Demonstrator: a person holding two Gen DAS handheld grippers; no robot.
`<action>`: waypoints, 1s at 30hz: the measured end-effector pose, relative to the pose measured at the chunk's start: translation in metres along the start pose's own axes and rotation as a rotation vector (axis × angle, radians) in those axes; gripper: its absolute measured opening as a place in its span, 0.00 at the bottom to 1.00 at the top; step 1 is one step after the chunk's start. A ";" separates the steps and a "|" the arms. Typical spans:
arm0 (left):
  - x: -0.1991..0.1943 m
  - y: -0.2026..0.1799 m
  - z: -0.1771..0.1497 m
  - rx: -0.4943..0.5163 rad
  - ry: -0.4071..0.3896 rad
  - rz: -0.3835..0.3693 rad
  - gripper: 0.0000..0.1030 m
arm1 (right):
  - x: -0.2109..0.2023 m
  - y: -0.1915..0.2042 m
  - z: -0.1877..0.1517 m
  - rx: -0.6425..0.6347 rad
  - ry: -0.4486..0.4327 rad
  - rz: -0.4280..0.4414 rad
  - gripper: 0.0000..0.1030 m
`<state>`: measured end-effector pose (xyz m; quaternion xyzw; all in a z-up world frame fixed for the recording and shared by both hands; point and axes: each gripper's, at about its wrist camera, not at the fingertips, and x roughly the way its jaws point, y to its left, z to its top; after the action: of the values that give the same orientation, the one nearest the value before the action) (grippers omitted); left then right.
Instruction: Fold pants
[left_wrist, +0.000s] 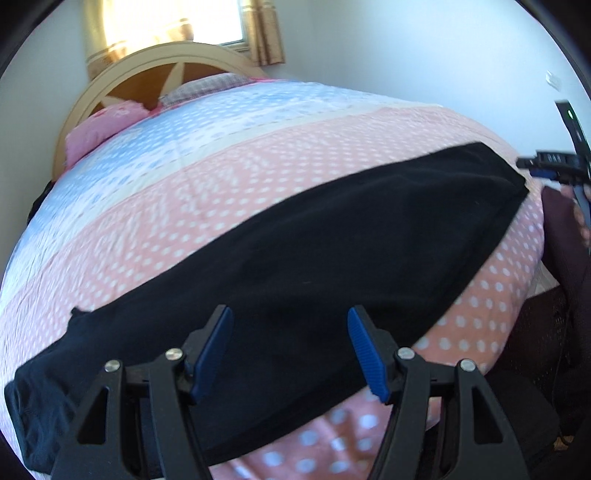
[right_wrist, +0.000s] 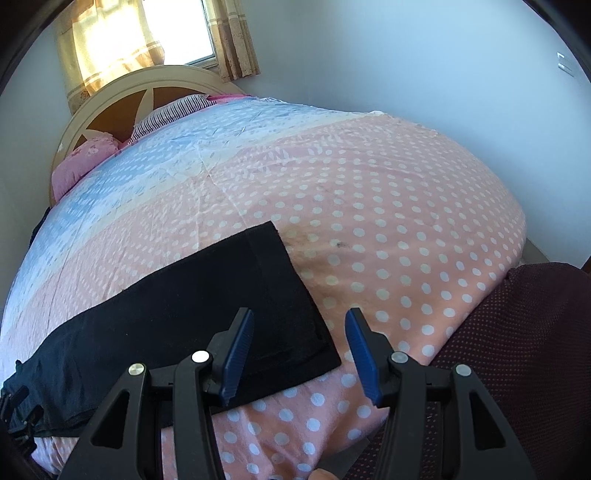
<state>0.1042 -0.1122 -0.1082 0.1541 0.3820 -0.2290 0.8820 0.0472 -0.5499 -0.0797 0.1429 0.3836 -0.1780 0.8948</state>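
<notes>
Black pants (left_wrist: 288, 251) lie flat and long across the pink dotted bed cover, running from lower left to upper right. My left gripper (left_wrist: 290, 350) hovers open above their middle, with nothing between its blue pads. In the right wrist view the same pants (right_wrist: 177, 314) end in a straight hem near the centre. My right gripper (right_wrist: 299, 354) stands open above that hem's near corner, empty. The right gripper also shows at the right edge of the left wrist view (left_wrist: 546, 166), beyond the hem end.
The bed cover (right_wrist: 388, 240) is pink with white dots, blue and white farther back. Pillows (left_wrist: 99, 125) lean on a cream headboard (left_wrist: 155, 62) under a curtained window. A person's dark red dotted clothing (right_wrist: 517, 332) stands at the bed's right edge.
</notes>
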 end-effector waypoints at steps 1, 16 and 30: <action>0.001 -0.005 0.001 0.018 -0.001 -0.001 0.65 | 0.000 -0.002 0.000 0.008 -0.001 -0.002 0.52; 0.011 -0.038 0.005 0.041 0.018 -0.016 0.58 | 0.015 -0.003 -0.013 0.027 0.064 0.040 0.52; 0.008 -0.040 0.011 0.056 0.011 -0.060 0.41 | 0.012 -0.011 -0.011 0.068 0.057 0.059 0.35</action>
<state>0.0947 -0.1534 -0.1106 0.1684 0.3848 -0.2652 0.8679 0.0435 -0.5575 -0.0977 0.1896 0.3984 -0.1600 0.8830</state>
